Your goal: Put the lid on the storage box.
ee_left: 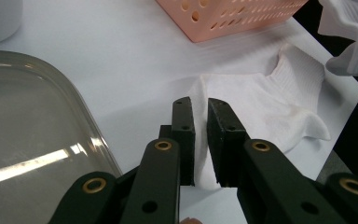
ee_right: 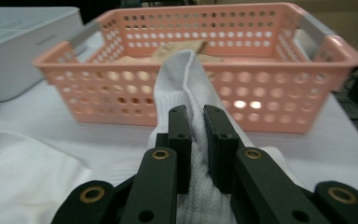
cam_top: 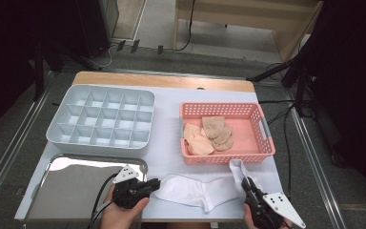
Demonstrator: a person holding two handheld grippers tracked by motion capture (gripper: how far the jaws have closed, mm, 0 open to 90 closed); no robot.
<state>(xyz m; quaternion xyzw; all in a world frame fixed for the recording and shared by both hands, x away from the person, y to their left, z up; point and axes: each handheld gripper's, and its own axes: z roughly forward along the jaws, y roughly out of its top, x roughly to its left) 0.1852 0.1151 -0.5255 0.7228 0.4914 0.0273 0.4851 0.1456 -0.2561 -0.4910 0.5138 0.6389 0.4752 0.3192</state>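
Two grippers are in your hands, and both are closed on the same white sock (cam_top: 198, 190). Your left gripper (cam_top: 153, 183) pinches the toe end of the sock, which lies flat on the table (cam_top: 167, 143) just beside the right edge of the metal tray (cam_top: 66, 191). In the left gripper view, a fold of white cloth sits between the jaws, and these stand narrow with only a thin gap. Your right gripper (cam_top: 249, 183) pinches the cuff end of the sock and holds it raised above the table, so the cloth stands up between the jaws in the right gripper view. The middle of the sock rests on the table between your two hands, near the front edge. Just behind the raised cuff is the pink basket (cam_top: 262, 143), and some beige socks (cam_top: 209, 134) lie in a loose pile inside it. Farther left, behind the tray, stands the grey box with compartments (cam_top: 102, 119).
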